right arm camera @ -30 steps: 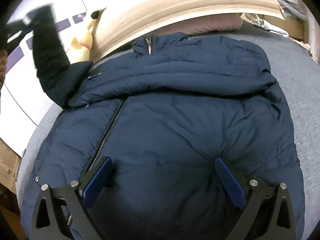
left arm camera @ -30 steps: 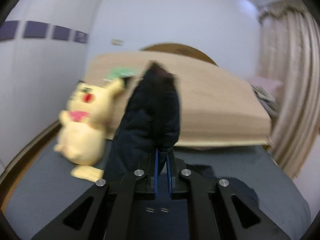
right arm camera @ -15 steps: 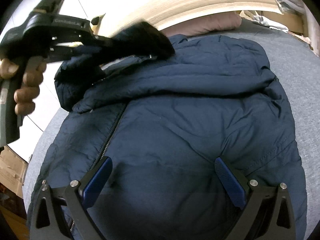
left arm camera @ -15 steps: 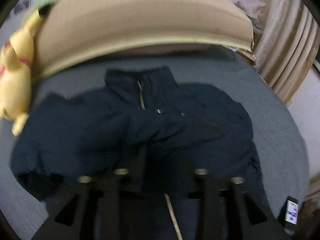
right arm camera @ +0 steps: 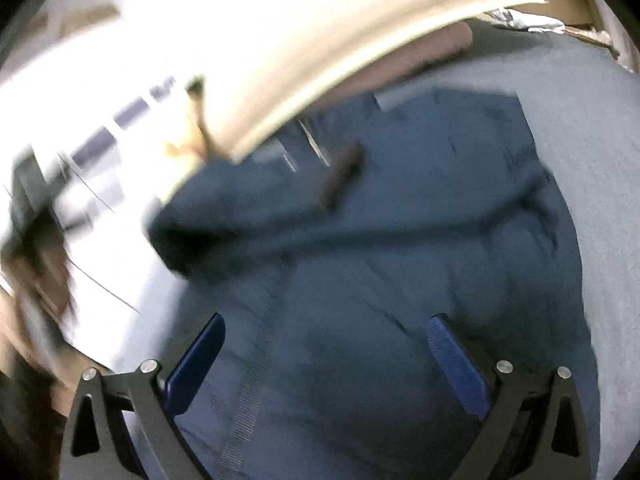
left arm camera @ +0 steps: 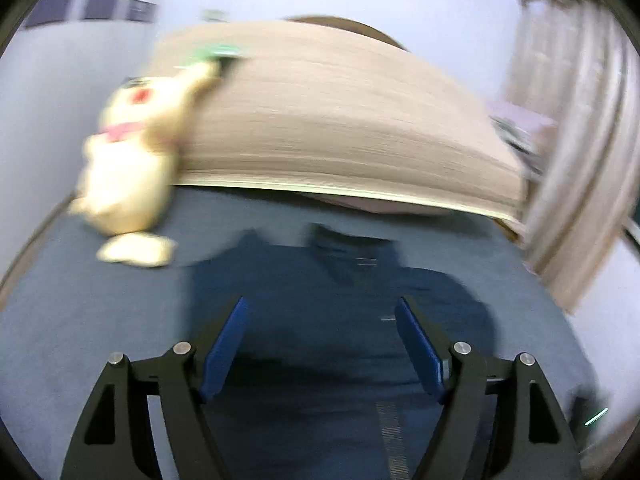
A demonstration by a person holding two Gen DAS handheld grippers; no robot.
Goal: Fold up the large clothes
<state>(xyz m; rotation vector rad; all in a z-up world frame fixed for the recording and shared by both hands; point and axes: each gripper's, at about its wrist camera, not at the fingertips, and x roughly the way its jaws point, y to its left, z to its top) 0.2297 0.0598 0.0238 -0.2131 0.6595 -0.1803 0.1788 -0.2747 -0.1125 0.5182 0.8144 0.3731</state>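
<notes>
Both grippers are hovering wide apart over the jacket on the bed.

We are holding the left gripper (left arm camera: 322, 314) with its blue pads spread wide and gripping nothing; the navy jacket (left arm camera: 340, 320) is lying just ahead of and beneath it on the grey bed (left arm camera: 80, 320), its collar pointing away from us toward the headboard (left arm camera: 340, 120). A yellow plush toy (left arm camera: 128, 160) is sitting ahead to the left, leaning against the headboard. We are keeping the right gripper (right arm camera: 326, 330) equally wide and empty, and the jacket (right arm camera: 380, 280) is filling the space between and beyond its pads (right arm camera: 456, 356), one sleeve (right arm camera: 260, 216) lying folded across the chest ahead. Both views are blurring.
</notes>
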